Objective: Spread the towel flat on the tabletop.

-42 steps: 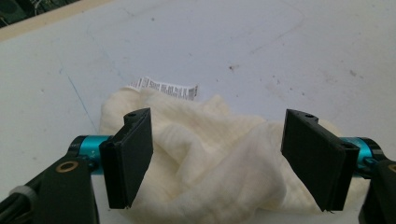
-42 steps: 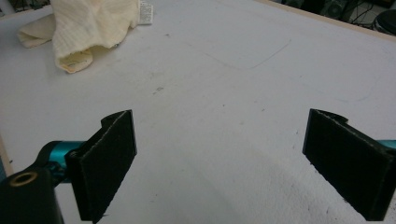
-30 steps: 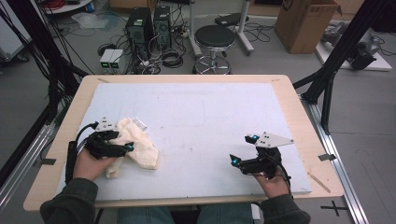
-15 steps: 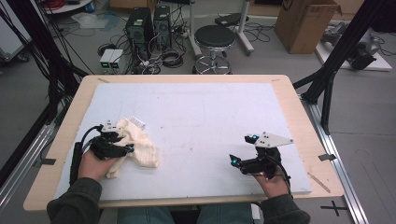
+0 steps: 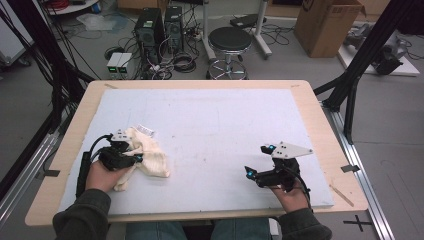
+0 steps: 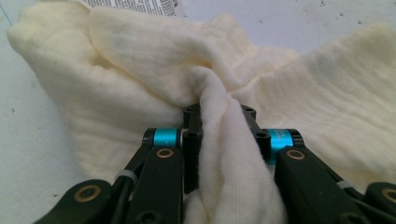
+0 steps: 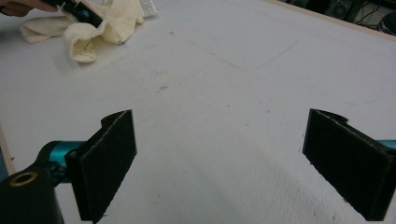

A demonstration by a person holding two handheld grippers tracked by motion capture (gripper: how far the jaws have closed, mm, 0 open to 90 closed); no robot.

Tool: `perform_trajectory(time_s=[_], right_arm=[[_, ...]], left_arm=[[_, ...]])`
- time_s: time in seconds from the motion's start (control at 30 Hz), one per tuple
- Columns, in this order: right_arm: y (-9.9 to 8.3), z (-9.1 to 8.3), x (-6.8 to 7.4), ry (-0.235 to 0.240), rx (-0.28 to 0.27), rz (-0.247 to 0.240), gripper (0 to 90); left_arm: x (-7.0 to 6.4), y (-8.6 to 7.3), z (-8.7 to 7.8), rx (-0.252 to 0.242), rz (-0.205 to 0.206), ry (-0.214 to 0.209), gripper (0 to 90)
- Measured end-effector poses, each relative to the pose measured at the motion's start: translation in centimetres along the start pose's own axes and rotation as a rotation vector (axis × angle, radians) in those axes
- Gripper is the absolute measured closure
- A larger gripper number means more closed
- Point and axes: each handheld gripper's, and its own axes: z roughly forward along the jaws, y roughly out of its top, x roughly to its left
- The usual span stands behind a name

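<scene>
White padding covers the wooden table. Near the right edge, the right gripper rests with its jaws spread wide and nothing between them. Farther left, the left gripper pinches a fold of the cream cloth, crumpled on the table's near left.

Quick count: one crumpled cream cotton cloth with one white printed label, sitting on one wooden table with one white foam mat on top. Two black handheld claws, left and right. Behind it: one round black stool, one brown cardboard box, two black computer towers.
</scene>
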Motion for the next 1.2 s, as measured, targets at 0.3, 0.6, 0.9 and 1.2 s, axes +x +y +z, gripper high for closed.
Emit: perform_trajectory(time_s=[0.3, 0.6, 0.9, 1.2], right_arm=[[0.0, 0.1, 0.1, 0.004, 0.003, -0.003, 9.0], [0.0, 0.1, 0.1, 0.007, 0.002, -0.009, 9.0], [0.1, 0.1, 0.1, 0.005, 0.001, -0.010, 9.0], [0.1, 0.2, 0.2, 0.007, -0.003, -0.016, 9.0]], left_arm=[[0.0, 0.0, -0.3, -0.017, 0.005, -0.010, 79.1], [-0.2, 0.2, -0.8, -0.048, 0.007, -0.019, 79.9], [-0.6, 0.5, -1.5, -0.076, 0.014, -0.032, 80.2], [-1.4, 1.6, -2.7, -0.109, 0.049, -0.042, 80.4]])
